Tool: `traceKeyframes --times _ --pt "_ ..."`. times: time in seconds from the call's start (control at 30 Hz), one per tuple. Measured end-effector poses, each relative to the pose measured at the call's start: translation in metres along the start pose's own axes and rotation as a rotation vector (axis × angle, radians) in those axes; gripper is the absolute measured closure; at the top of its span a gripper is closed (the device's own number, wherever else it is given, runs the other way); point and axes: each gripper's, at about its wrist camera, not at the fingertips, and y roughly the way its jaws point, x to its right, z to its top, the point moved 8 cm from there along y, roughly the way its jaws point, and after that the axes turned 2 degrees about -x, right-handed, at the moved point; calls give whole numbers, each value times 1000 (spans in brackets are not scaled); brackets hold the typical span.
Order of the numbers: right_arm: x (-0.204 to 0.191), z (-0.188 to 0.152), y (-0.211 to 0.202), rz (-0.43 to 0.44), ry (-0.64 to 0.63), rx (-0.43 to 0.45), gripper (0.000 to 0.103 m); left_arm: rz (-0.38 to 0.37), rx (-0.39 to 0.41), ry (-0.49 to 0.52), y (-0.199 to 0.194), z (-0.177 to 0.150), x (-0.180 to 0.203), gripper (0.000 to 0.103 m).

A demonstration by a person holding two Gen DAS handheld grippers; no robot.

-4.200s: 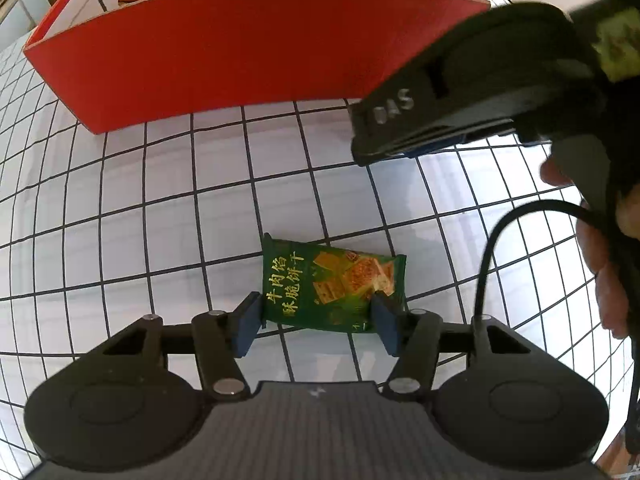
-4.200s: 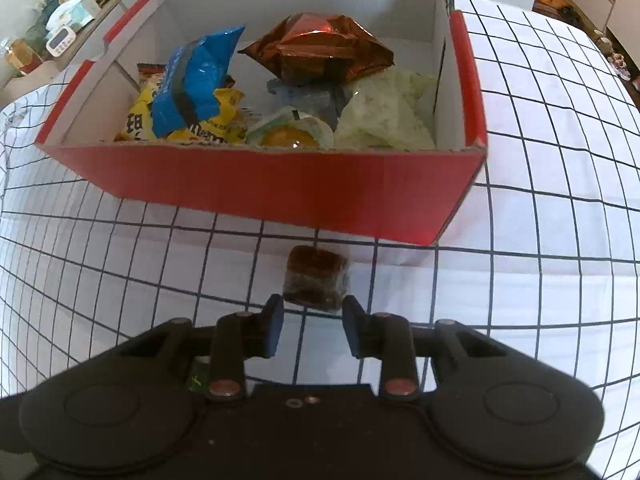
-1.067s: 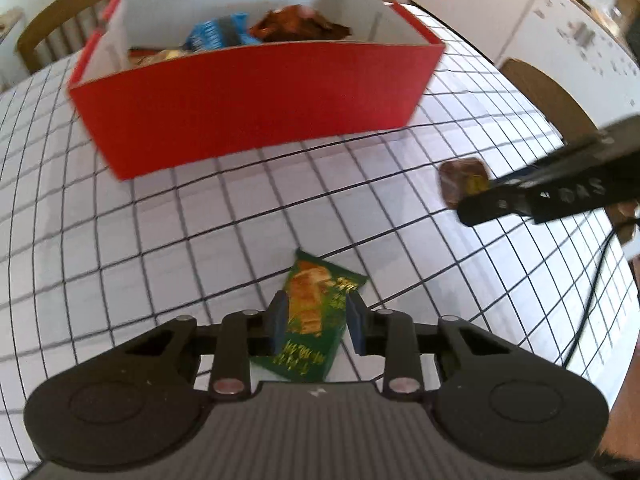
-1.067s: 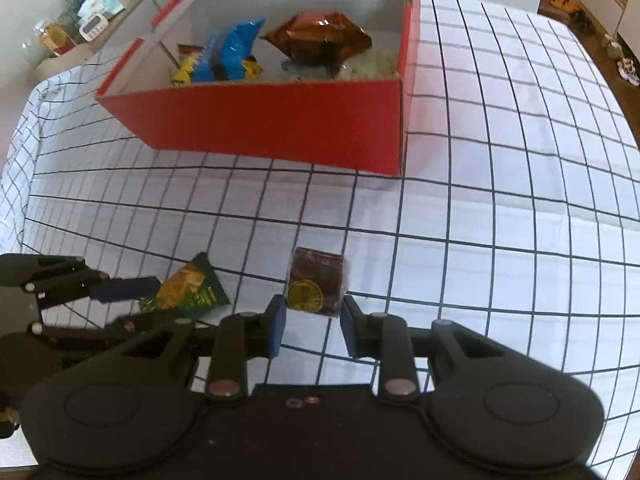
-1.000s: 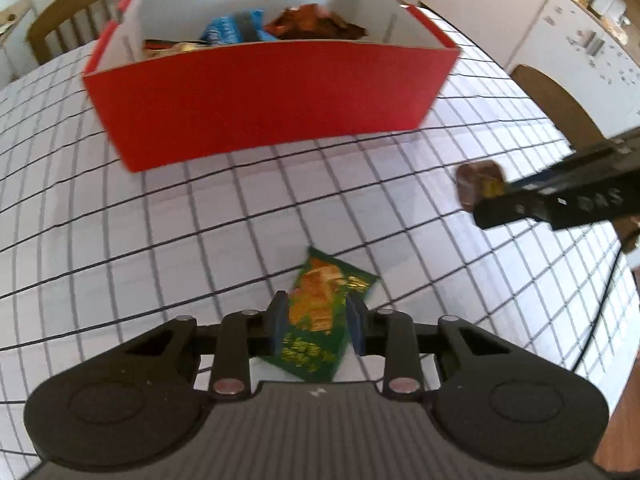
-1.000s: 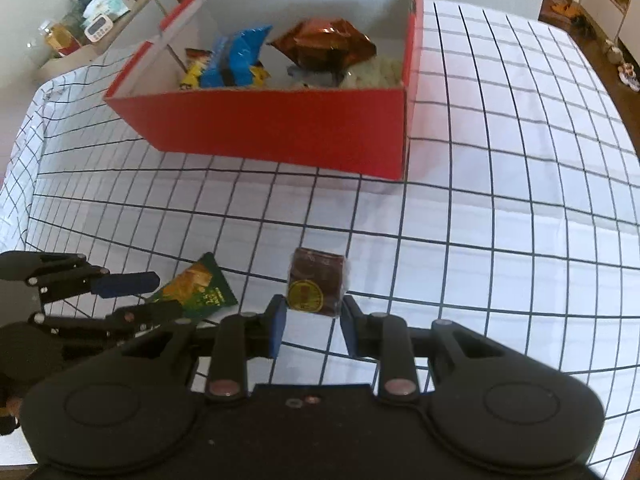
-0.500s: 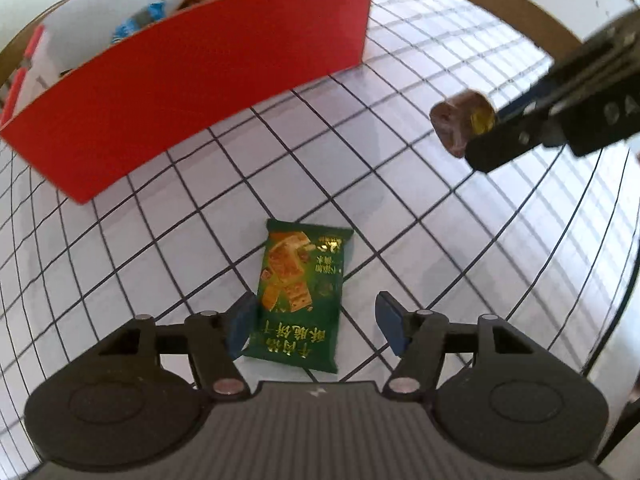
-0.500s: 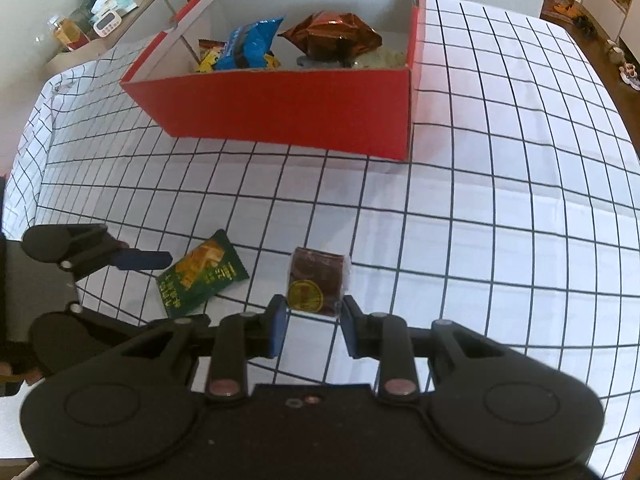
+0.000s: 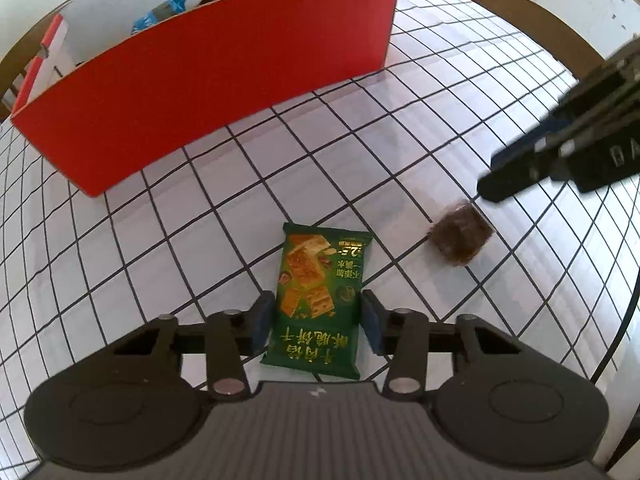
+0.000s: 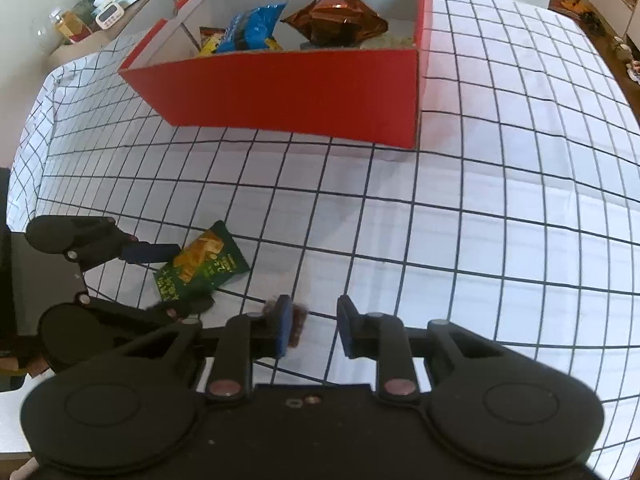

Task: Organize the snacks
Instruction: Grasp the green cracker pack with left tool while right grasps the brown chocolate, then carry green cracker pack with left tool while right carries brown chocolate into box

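Left hand-held gripper [image 9: 316, 320] is pointing steeply down over the green biscuit packet [image 9: 316, 280]. Its jaws have just been closing around the packet. They are standing close on either side of its lower half, but the pads are not visibly pressing yet. The packet is lying flat on the desk [image 9: 200, 240], uncrumpled, with its long side running away from the camera.

Just beside it, towards the right hand, the small brown wrapped snack [image 9: 460, 240] is sitting on the checked cloth. The right hand-held gripper [image 10: 314, 330] is hovering over it with its jaws a little apart and nothing clamped between them. In the right wrist view the snack is showing as a blur by the left finger, not between the pads.

Further out, the red box [image 9: 224, 92] is standing well apart from both snacks. A blue bag [image 10: 256, 26] and a brown foil bag [image 10: 336, 20] are already lying inside it.

The step in hand looks like picking up the green packet for the box. Next, the left jaws are probably needing to finish closing on the packet's long edges, low enough to catch it, since it is thin and lying flat. The brown snack is likely calling for the right jaws to open wider and come down around it.
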Motion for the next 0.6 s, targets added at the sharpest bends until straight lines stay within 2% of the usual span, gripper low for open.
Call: traceKeyframes --times 0.07,0.33,0.47,0.53,0.6 --pt "-3 -3 5 27 -6 -29 76 3 0 -7 -2 -1 0 60" --pt "-6 -8 31 5 24 -83 62 20 1 -51 -5 -5 0 60" --pt "-13 -9 39 9 24 -78 63 25 2 -73 -6 -7 0 60" --pt "-17 -10 40 7 14 -78 73 30 4 -82 -6 -8 -1 60" --pt "-20 -12 40 6 4 -76 75 28 4 -100 -6 -8 -2 60"
